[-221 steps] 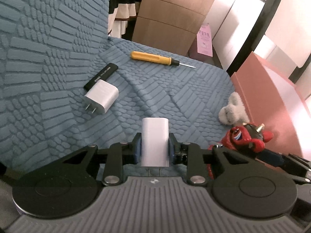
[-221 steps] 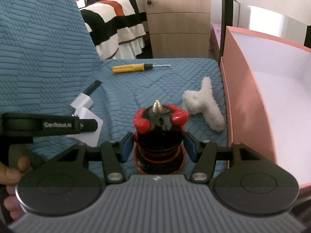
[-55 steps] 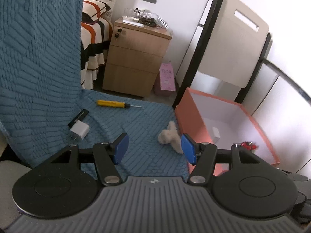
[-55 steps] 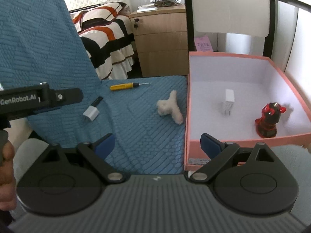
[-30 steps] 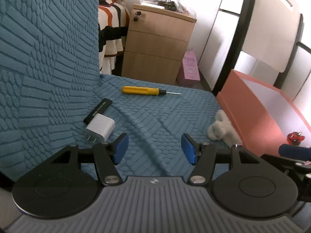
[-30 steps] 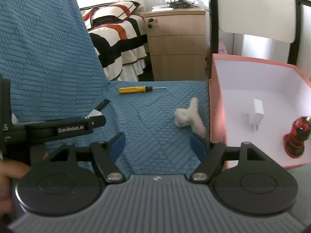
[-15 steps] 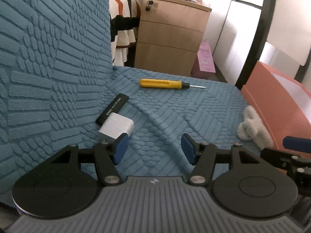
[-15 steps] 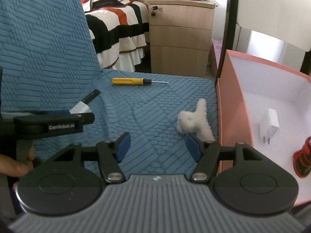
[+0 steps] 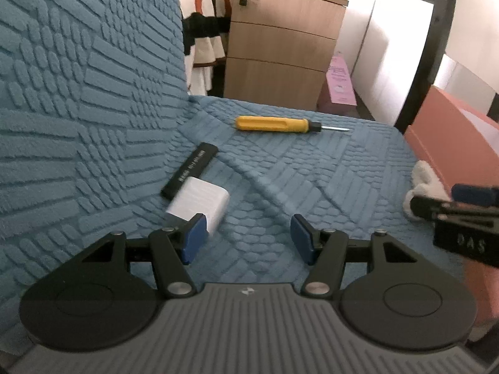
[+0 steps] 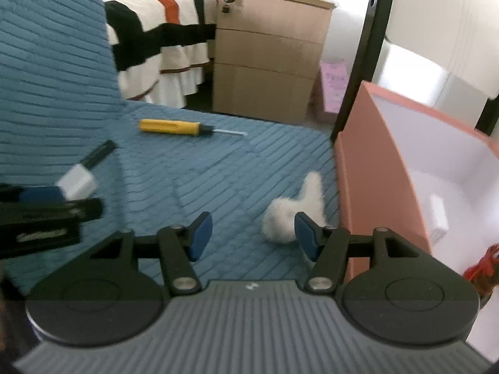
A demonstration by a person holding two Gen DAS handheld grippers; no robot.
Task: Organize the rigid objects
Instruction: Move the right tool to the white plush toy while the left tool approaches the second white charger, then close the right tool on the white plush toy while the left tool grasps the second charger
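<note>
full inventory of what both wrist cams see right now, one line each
screwdriver: 1, yellow handle, far part of the blue cover
black stick: 1, black with pale lettering, left on the cover, its near end at the white charger
white charger: 1, white, just beyond the left tool's left finger
plush toy: 1, white, on the cover beside the box
box: 1, salmon outside, white inside, right of the cover
charger in box: 1, white, blurred
red and black figure: 1, in the box, blurred
blue textured cover: 1
wooden drawer unit: 1, background
striped bedding: 1, background
left tool: open, empty
right tool: open, just been closing, empty
</note>
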